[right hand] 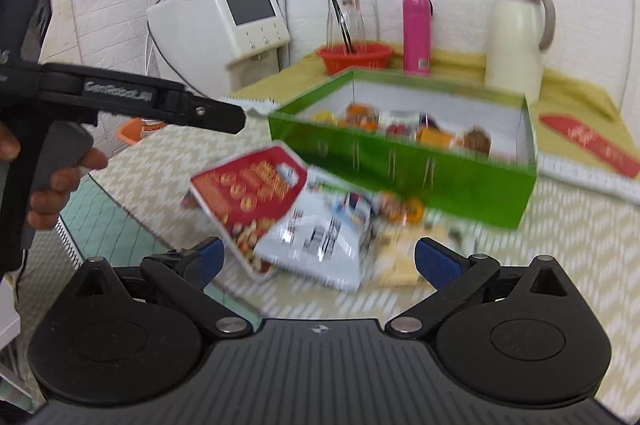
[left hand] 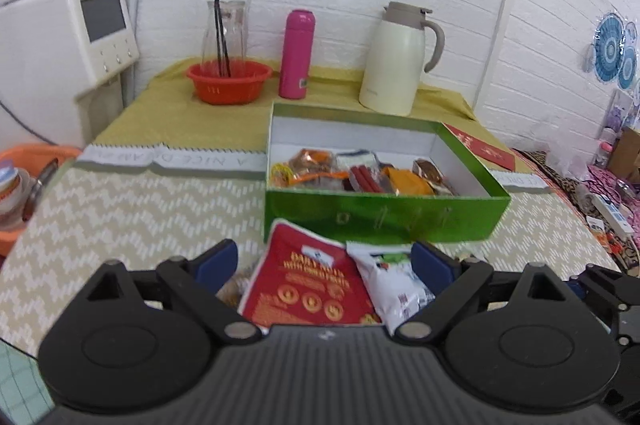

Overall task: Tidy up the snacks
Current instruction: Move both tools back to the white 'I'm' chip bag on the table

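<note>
A green box (left hand: 384, 215) with white inner walls stands on the patterned table and holds several small wrapped snacks (left hand: 360, 175). In front of it lie a red nuts packet (left hand: 308, 285) and a white packet (left hand: 392, 281), side by side and overlapping. My left gripper (left hand: 325, 261) is open, its blue fingertips spread on either side of both packets, just above them. The right wrist view is blurred: the right gripper (right hand: 322, 259) is open and hovers near the white packet (right hand: 320, 237) and red packet (right hand: 248, 193), with the green box (right hand: 400, 165) behind. A small orange snack (right hand: 404, 207) lies by the box.
At the back stand a cream jug (left hand: 394, 61), a pink bottle (left hand: 297, 55) and a red bowl (left hand: 228, 83) holding a glass jar. A white machine (left hand: 68, 37) is at the left, an orange basin (left hand: 24, 181) below it. A red envelope (left hand: 480, 145) lies right of the box. A hand (right hand: 52, 181) holds the left gripper (right hand: 236, 119).
</note>
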The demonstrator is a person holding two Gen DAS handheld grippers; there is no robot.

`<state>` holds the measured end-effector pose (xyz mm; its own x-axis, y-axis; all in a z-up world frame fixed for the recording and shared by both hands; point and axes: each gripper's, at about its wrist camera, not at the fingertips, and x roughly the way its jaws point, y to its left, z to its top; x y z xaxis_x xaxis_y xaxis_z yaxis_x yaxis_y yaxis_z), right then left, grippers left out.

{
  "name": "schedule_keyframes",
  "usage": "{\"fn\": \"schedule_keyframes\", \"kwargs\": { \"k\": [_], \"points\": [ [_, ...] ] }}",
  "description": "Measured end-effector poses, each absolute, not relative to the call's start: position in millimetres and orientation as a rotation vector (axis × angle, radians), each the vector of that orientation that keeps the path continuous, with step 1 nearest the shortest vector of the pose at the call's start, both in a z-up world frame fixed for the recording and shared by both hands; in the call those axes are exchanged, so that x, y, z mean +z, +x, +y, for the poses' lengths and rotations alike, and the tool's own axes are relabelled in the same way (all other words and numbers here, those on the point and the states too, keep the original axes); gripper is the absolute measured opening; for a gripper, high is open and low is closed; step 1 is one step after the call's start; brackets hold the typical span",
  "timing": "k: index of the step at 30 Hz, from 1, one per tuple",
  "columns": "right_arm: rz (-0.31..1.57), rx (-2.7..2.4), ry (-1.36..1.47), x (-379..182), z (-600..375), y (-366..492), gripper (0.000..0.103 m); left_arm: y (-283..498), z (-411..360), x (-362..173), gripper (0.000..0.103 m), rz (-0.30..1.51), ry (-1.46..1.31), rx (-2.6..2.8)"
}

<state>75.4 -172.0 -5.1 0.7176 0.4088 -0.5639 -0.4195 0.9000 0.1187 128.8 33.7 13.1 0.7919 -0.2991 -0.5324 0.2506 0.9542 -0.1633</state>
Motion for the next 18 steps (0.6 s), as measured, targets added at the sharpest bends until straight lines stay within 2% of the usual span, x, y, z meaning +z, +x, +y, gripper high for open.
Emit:
{"fn": "schedule_keyframes", "kwargs": {
  "k": [5, 13, 18],
  "points": [
    [0.657, 0.447, 0.077, -22.8, -173.4, 79.1, 0.103, 117.7, 38.5, -6.8, 0.092, 0.640, -0.132, -0.330],
    [0.651, 0.443, -0.050, -30.7, -139.5, 117.9, 0.103, 121.6, 40.9, 0.3, 0.092, 0.647, -0.127, -0.358],
    [0.678, 0.465, -0.018, -36.5, -142.3, 115.0, 0.103, 125.5, 27.6, -1.3, 0.092, 0.663, -0.102, -0.436]
  ]
}}
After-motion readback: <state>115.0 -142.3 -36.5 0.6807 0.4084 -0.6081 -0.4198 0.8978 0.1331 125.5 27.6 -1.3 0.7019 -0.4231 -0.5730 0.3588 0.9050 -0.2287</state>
